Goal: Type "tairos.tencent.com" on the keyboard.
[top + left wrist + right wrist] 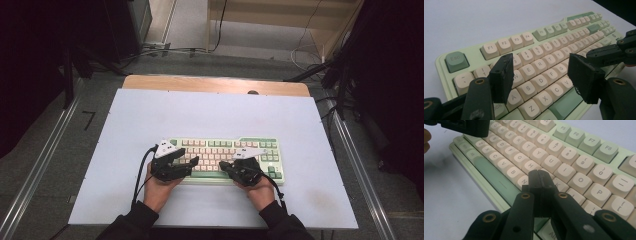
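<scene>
- A pale sheet covers the surface (215, 110); a strip of bare wood shows along its far edge; dark stands and loose cables crowd the floor beyond and to both sides; nothing lies on the sheet between the tongs and the keyboard
- The green-and-cream keyboard (225, 150) lies flat on the sheet, near the middle and toward the person's side, its long edge running left to right
- The left tongs (186, 162) sit over the left half of the keyboard; in the left gripper view (541, 77) the jaws stand apart with nothing between them, hovering above the letter rows around S, D and F; whether the tips touch any key I cannot tell
- The right tongs (231, 166) sit over the right half near the front edge; in the right gripper view (539, 180) the jaws are pressed together, empty, their joined tip down among the keys beside N and K, just behind the space bar (490, 176); the left tongs show at the top left corner there
</scene>
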A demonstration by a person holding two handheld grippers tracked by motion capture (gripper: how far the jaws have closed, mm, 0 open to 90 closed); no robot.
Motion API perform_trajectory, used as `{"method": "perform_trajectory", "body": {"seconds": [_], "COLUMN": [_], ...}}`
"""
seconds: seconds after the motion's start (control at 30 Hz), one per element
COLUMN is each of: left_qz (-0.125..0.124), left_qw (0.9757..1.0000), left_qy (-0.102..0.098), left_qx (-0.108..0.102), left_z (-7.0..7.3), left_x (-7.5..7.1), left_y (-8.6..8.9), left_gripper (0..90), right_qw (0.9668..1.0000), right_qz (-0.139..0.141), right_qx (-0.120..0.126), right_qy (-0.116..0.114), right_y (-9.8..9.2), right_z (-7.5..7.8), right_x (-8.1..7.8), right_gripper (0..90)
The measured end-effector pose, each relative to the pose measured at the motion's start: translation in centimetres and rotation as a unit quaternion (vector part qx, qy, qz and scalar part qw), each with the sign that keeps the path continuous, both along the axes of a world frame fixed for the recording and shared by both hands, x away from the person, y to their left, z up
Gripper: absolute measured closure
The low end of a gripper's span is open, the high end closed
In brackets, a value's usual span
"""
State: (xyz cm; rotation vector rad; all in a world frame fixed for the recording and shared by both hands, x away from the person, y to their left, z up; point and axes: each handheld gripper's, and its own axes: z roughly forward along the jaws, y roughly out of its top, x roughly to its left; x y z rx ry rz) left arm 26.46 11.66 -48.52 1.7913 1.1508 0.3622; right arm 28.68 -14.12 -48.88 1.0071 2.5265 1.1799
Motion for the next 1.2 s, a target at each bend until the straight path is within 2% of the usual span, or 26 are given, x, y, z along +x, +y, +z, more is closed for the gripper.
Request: {"method": "perform_trajectory", "body": {"seconds": [0.07, 0.13, 0.2, 0.3, 0.37, 0.47, 0.57, 0.67, 0.87, 1.2], "left_qz": [-0.001, 0.000, 0.002, 0.002, 0.002, 0.002, 0.003, 0.008, 0.012, 0.024], "left_qw": [1.0000, 1.0000, 1.0000, 1.0000, 1.0000, 1.0000, 1.0000, 1.0000, 0.9999, 0.9996], "left_qy": [0.000, 0.000, -0.001, -0.002, -0.001, -0.002, -0.004, -0.005, -0.008, -0.013], "left_qx": [0.000, -0.001, -0.002, -0.003, -0.003, -0.003, -0.004, -0.004, -0.008, -0.011], "left_z": [0.0, 0.0, 0.0, 0.0, 0.0, 0.0, 0.1, 0.2, 0.3, 0.4], "left_x": [0.0, 0.0, 0.0, 0.0, 0.0, 0.0, 0.0, -0.1, -0.2, -0.4], "left_y": [0.0, 0.0, 0.0, 0.1, 0.1, 0.0, 0.2, 0.3, 0.5, 1.1], "left_gripper": [38.3, 38.3, 38.3, 38.3, 38.3, 38.2, 38.2, 38.2, 38.2, 38.1], "right_qw": [1.0000, 1.0000, 1.0000, 0.9996, 0.9991, 0.9983, 0.9975, 0.9968, 0.9955, 0.9955], "right_qz": [0.000, -0.001, -0.001, -0.002, -0.004, -0.012, -0.023, -0.036, -0.054, -0.063], "right_qx": [-0.006, 0.005, 0.004, 0.028, 0.041, 0.054, 0.065, 0.070, 0.076, 0.069], "right_qy": [-0.001, -0.005, -0.002, -0.002, -0.011, -0.022, -0.016, -0.017, -0.017, -0.015], "right_y": [0.1, 0.0, -0.1, -0.6, -1.0, -1.7, -2.7, -3.8, -5.2, -5.7], "right_z": [-0.3, -0.5, -0.3, 0.3, 1.1, 1.9, 2.1, 2.3, 2.7, 2.5], "right_x": [0.0, -0.1, -0.1, -0.1, -0.1, 0.0, 0.3, 0.5, 0.7, 1.2], "right_gripper": [87.8, 87.7, 87.4, 73.6, 64.2, 44.0, 37.7, 34.1, 33.7, 30.9]}}
